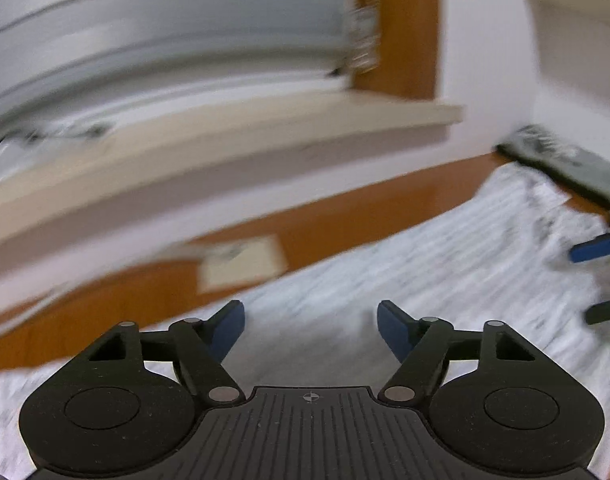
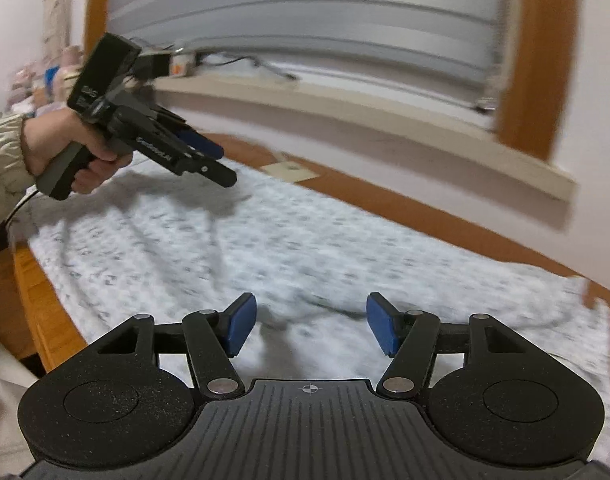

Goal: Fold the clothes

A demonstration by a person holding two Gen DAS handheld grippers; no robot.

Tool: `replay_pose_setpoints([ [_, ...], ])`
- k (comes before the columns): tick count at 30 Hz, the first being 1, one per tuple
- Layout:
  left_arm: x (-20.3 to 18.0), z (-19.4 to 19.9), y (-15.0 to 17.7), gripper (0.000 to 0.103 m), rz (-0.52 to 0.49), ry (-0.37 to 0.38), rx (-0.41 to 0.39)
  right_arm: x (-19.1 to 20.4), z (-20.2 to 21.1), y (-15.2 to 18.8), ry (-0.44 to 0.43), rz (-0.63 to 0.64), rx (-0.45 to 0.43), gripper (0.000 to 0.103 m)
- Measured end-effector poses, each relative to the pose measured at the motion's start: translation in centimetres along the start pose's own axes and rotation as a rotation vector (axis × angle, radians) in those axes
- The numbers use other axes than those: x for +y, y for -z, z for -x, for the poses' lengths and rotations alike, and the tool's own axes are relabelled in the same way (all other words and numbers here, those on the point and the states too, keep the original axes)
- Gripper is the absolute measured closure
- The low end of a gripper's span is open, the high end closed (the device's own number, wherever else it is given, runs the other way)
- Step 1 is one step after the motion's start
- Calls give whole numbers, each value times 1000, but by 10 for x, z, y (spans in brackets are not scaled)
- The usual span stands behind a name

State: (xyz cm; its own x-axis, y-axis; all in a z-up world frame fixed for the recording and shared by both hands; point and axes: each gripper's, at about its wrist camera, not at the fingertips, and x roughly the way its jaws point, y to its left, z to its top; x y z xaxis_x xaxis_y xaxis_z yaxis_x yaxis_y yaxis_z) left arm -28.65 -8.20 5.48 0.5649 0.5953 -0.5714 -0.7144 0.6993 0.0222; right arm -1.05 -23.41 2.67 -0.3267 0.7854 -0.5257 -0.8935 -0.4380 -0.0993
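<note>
White patterned garment spread flat across wooden table, below windowsill. Left gripper above the cloth, blue fingers wide apart, empty. Right gripper likewise spread, holding nothing. Small card near wall.

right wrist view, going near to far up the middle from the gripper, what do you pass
right gripper, jaws open → white patterned cloth spread on the table → orange wooden table edge → white wall → beige window sill → grey shutter
</note>
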Motion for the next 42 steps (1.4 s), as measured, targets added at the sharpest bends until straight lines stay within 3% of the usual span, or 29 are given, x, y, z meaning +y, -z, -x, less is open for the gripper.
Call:
replay_pose_setpoints([
  [8,-75,-50,-43,22,-107,119,-39,-78,37,25,180,-113,18,40],
  [15,-108,-99,-59,22,-135,157,-55,-144,30,31,268,-224,21,44],
  [17,-110,-110,-59,22,-137,169,-46,-163,23,30,269,-267,24,49],
  [25,-92,-136,-50,22,-35,237,31,-222,-17,27,200,-466,49,49],
  [26,-91,-136,-50,22,-23,240,36,-227,-21,26,197,-482,47,52],
  [27,-90,-137,-49,22,-18,237,39,-230,-23,26,193,-503,35,66],
  [28,-90,-136,-48,22,-18,238,39,-233,-23,25,190,-526,18,97],
  [33,-87,-138,-48,22,1,249,42,-241,7,24,243,-646,-155,96],
  [38,-86,-138,-47,21,5,251,39,-233,14,34,315,-600,-76,96],
  [42,-85,-136,-45,17,11,257,32,-234,25,47,390,-586,-44,85],
])
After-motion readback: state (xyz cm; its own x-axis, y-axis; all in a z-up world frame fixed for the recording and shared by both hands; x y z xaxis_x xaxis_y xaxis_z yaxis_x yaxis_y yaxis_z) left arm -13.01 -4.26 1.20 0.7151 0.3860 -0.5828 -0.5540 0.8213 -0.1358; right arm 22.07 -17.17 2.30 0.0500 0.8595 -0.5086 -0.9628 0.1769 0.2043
